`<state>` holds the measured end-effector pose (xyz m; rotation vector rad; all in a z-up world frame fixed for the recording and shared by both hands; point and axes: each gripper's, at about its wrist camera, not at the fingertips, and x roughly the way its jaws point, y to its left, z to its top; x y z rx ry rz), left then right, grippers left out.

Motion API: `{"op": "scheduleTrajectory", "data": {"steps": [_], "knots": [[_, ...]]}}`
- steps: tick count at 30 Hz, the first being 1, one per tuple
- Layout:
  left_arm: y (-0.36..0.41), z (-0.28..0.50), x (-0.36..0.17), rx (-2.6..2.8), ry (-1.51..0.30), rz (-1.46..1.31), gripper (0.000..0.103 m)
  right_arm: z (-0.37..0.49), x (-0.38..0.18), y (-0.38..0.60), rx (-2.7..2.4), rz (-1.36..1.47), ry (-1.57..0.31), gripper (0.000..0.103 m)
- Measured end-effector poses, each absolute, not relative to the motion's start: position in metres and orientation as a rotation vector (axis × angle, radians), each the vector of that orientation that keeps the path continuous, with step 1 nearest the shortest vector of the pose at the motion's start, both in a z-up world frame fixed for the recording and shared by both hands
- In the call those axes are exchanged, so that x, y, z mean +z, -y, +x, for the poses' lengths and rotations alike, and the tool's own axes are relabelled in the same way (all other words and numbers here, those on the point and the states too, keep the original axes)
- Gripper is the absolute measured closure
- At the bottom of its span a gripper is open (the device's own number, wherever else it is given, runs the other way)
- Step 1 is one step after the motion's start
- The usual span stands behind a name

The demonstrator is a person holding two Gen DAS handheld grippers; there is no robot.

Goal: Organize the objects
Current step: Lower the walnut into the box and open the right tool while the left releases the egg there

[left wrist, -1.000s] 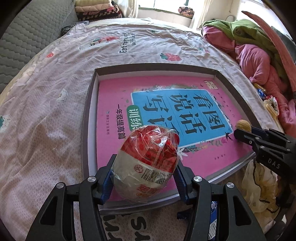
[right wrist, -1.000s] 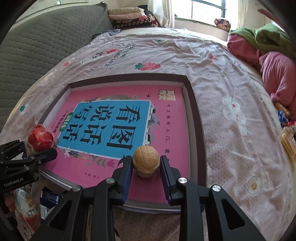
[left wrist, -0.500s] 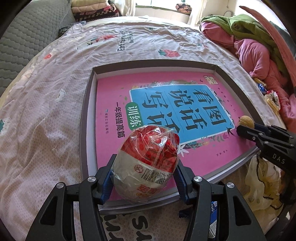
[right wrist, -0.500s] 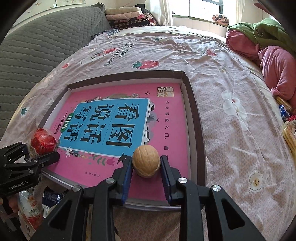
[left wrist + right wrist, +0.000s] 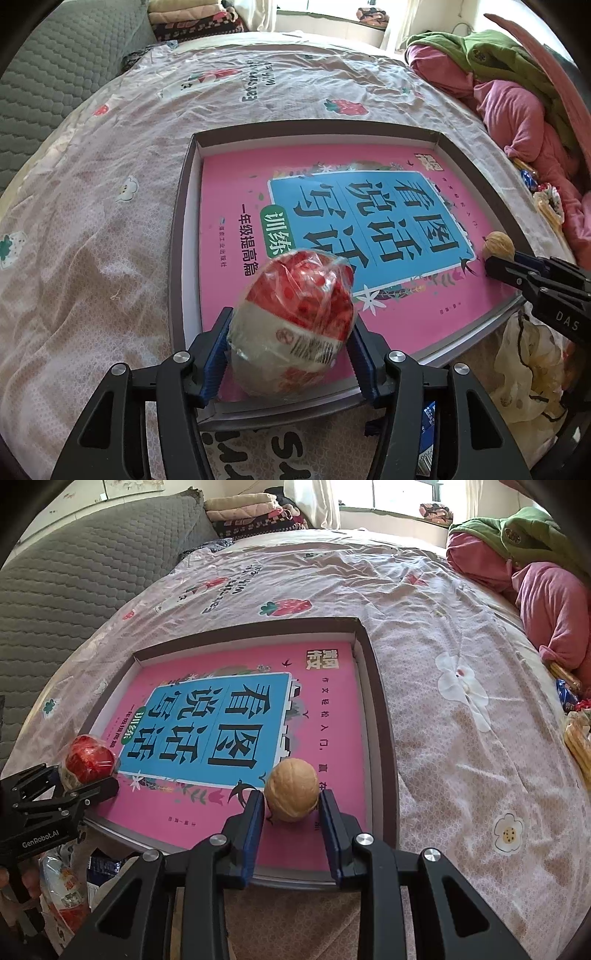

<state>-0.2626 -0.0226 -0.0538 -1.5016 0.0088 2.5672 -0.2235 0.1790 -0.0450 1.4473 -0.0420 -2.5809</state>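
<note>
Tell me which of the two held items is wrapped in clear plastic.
The red-and-white egg-shaped snack in the left gripper is the wrapped one: crinkled film and a barcode label cover it. The walnut in the right gripper is a bare tan shell.

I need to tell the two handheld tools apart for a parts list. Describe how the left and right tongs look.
Both tongs are matte black, skeleton-framed plastic with triangular cutouts and silver pivot screws, and blue ribbed pads line the inner faces. The left tongs carry white "GenRobot.AI" lettering on the side, seen from the right wrist view. The right tongs show white "DAS" lettering, seen from the left wrist view. No cables or sleeves show.
</note>
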Motion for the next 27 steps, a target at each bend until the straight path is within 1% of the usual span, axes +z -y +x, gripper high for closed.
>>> {"op": "scheduleTrajectory", "data": {"steps": [9,17,27], "knots": [[0.022,-0.262,-0.052,2.573,-0.015,-1.501,0.039,-0.221,-0.041,-0.180,-2.599,1.434,0.039,0.072],[0.026,-0.262,-0.046,2.592,0.014,-1.483,0.033,-0.217,-0.033,-0.182,-2.610,1.409,0.036,0.072],[0.026,-0.256,-0.036,2.602,0.015,-1.439,0.033,-0.208,-0.020,-0.183,-2.615,1.344,0.056,0.072]]}}
